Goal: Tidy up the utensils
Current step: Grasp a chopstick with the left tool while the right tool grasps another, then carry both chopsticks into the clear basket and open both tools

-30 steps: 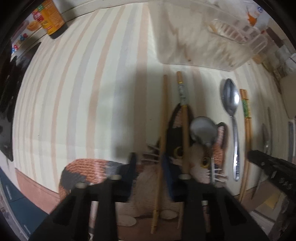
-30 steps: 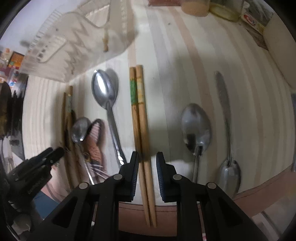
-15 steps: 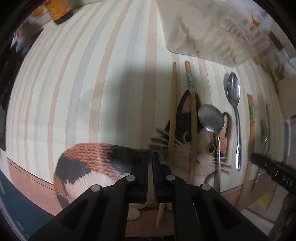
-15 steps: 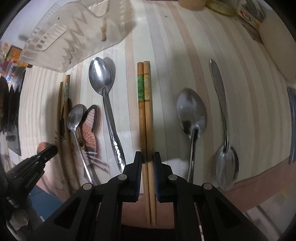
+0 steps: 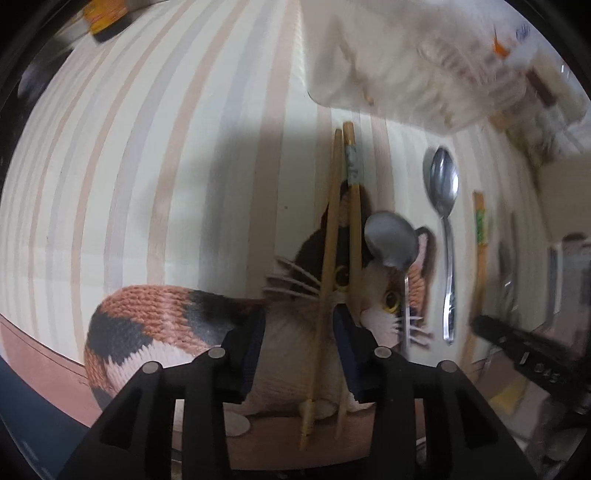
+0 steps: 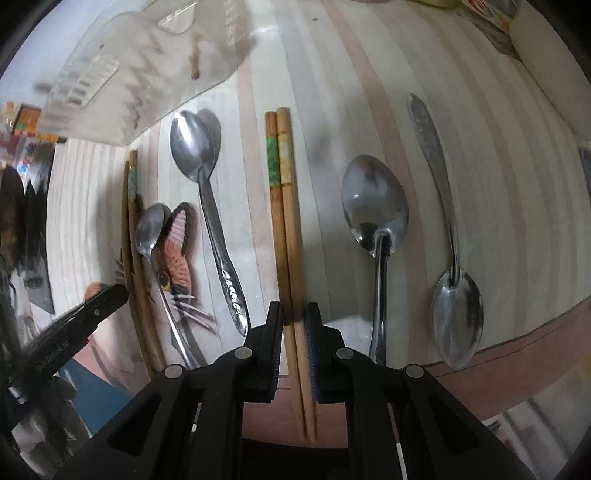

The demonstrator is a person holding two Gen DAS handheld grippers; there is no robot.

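Observation:
My right gripper (image 6: 294, 332) is shut on a pair of wooden chopsticks with a green band (image 6: 284, 229), which lie on the striped tablecloth. My left gripper (image 5: 299, 343) is open, its jaws astride a second pair of chopsticks (image 5: 341, 236) lying across the cat picture. A small spoon (image 5: 393, 242) lies just right of that pair. A clear plastic utensil tray (image 5: 406, 55) stands at the far side, also in the right wrist view (image 6: 147, 62).
More spoons lie on the cloth: a long one (image 6: 207, 192) left of my right gripper, a big one (image 6: 375, 218) and a reversed one (image 6: 452, 280) to its right. The table's front edge (image 6: 517, 332) is close. Packages (image 5: 107, 14) stand far left.
My left gripper was open, shut empty left of the chopsticks, then opened again and moved right to straddle them. My right gripper closed on the green-banded chopsticks.

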